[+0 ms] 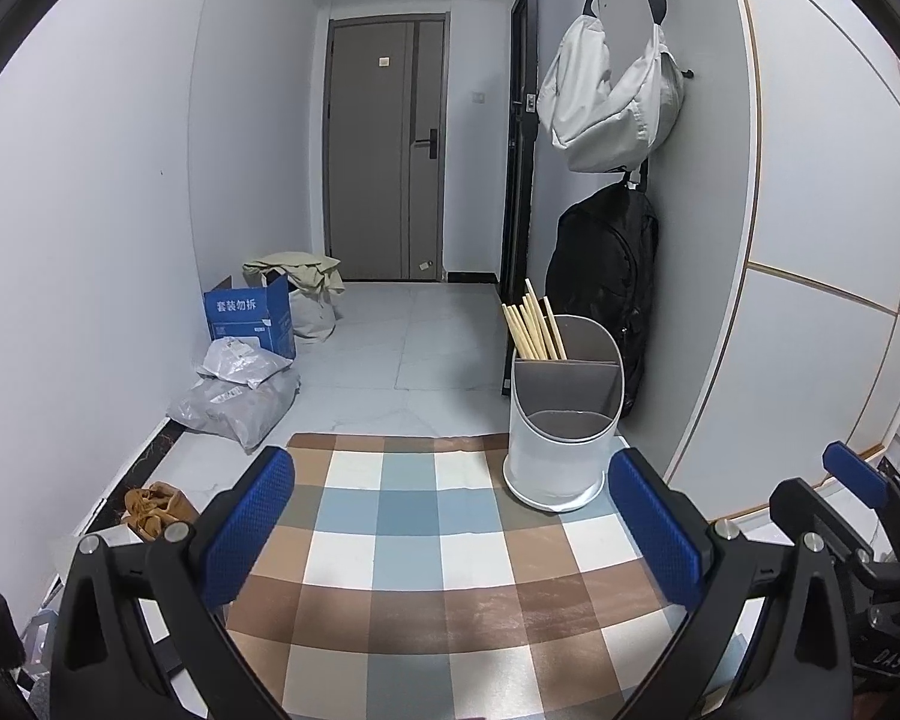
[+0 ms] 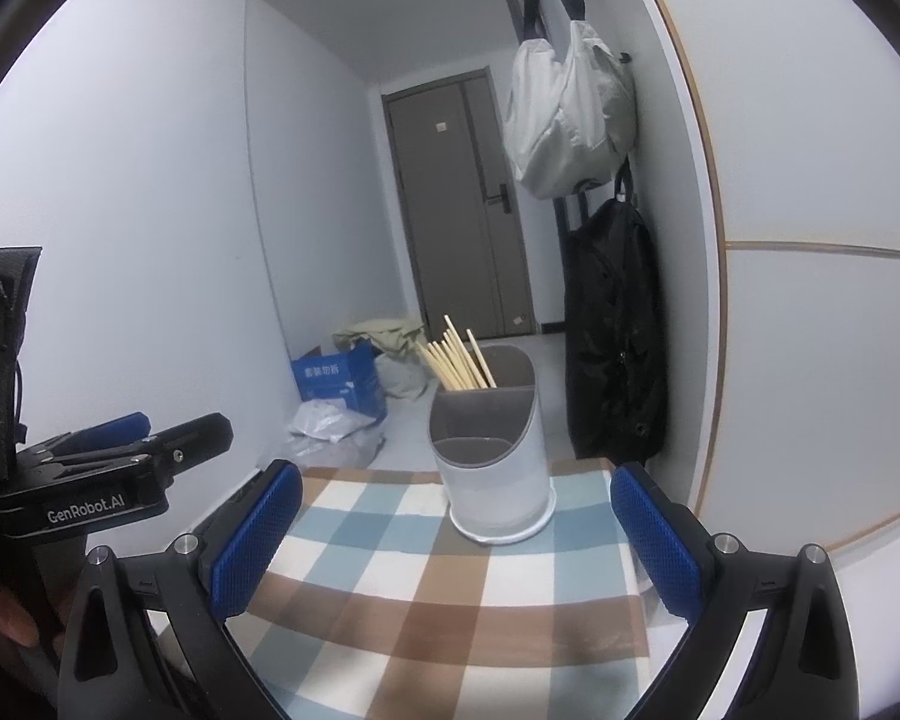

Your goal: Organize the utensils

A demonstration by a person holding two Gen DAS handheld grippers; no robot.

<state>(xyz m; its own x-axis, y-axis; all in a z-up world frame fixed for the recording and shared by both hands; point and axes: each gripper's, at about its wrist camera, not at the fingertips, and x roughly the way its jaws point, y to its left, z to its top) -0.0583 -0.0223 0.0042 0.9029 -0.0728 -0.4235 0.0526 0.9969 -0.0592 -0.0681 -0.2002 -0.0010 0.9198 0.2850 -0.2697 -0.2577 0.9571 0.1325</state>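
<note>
White utensil holder [image 1: 561,420] upright on checkered cloth [image 1: 426,546] over counter, ahead of left gripper [image 1: 450,528], nearer its right finger. Chopsticks [image 1: 531,327] stand in rear compartment; front compartments bare. Left fingers spread, released, empty. Right gripper [image 2: 456,540] fingers likewise apart, holder ahead between them.

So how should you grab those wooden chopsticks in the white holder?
Grip the bundle of pale wooden chopsticks by the bare tops, above the rim of the white oval utensil holder, coming down from above. Their lower halves sit inside the back compartment, and they lean left, so tilt to match.
</note>
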